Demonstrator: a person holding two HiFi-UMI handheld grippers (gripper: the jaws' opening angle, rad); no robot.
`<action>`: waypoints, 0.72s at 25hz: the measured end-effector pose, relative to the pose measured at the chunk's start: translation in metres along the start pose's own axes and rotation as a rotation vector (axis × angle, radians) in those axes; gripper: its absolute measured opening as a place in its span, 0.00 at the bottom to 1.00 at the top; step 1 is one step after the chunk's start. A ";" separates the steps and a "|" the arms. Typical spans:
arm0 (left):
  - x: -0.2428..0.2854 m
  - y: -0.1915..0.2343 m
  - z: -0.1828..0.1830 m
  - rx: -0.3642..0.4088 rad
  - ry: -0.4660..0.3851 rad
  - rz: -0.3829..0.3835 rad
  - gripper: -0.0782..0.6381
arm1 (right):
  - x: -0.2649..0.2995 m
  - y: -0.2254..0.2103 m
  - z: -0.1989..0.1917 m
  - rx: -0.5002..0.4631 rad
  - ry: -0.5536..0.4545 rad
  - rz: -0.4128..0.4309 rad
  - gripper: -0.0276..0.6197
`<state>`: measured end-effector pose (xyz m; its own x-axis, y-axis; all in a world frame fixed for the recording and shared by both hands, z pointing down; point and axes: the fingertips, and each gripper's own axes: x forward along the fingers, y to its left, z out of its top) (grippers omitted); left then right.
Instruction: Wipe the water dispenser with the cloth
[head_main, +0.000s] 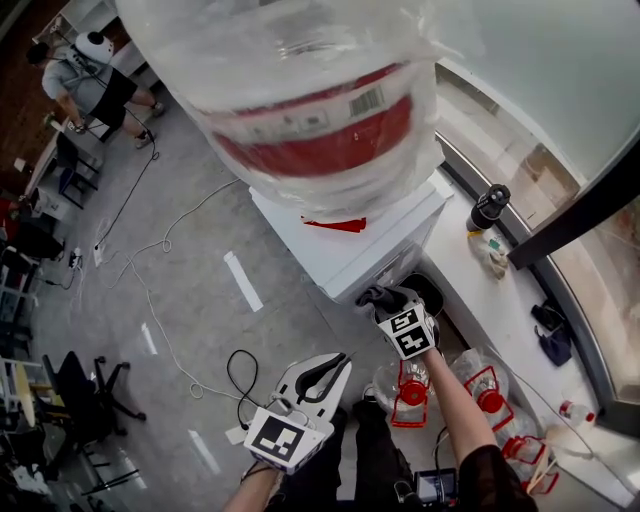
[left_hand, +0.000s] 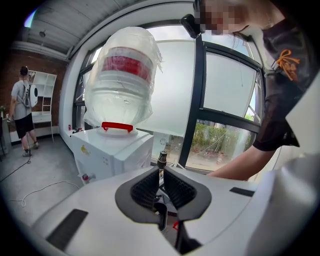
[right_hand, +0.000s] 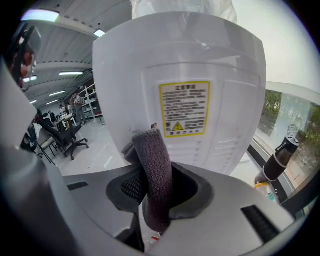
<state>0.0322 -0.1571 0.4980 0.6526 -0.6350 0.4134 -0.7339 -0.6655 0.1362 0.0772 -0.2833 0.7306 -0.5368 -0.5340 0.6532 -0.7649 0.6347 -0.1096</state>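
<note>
The white water dispenser (head_main: 350, 240) stands under a big wrapped bottle (head_main: 310, 90) with a red band. My right gripper (head_main: 393, 300) is shut on a dark grey cloth (head_main: 385, 296) and holds it low against the dispenser's near side. In the right gripper view the cloth (right_hand: 155, 175) sticks up between the jaws, close to the dispenser's panel (right_hand: 200, 75) with its yellow warning label (right_hand: 184, 109). My left gripper (head_main: 325, 372) hangs lower and to the left, shut and holding nothing. Its view shows the dispenser (left_hand: 112, 155) and bottle (left_hand: 122, 80) from a distance.
A black flask (head_main: 489, 207) stands on the window ledge to the right. Empty red-handled water bottles (head_main: 480, 385) lie on the floor near my right arm. Cables (head_main: 160, 250) run across the grey floor. A person (head_main: 90, 85) stands far off at the left.
</note>
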 end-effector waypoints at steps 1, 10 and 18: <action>0.002 0.000 0.000 -0.001 0.001 -0.001 0.15 | 0.000 -0.011 0.000 0.008 -0.002 -0.017 0.21; 0.021 -0.001 0.002 -0.007 0.017 -0.008 0.15 | -0.021 -0.115 0.015 0.034 -0.008 -0.182 0.21; 0.037 -0.006 0.001 0.009 0.041 -0.030 0.15 | -0.043 -0.195 0.035 0.044 -0.057 -0.322 0.21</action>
<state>0.0610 -0.1763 0.5116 0.6659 -0.5984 0.4455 -0.7123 -0.6875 0.1412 0.2371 -0.4030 0.6977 -0.2833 -0.7346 0.6166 -0.9125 0.4043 0.0624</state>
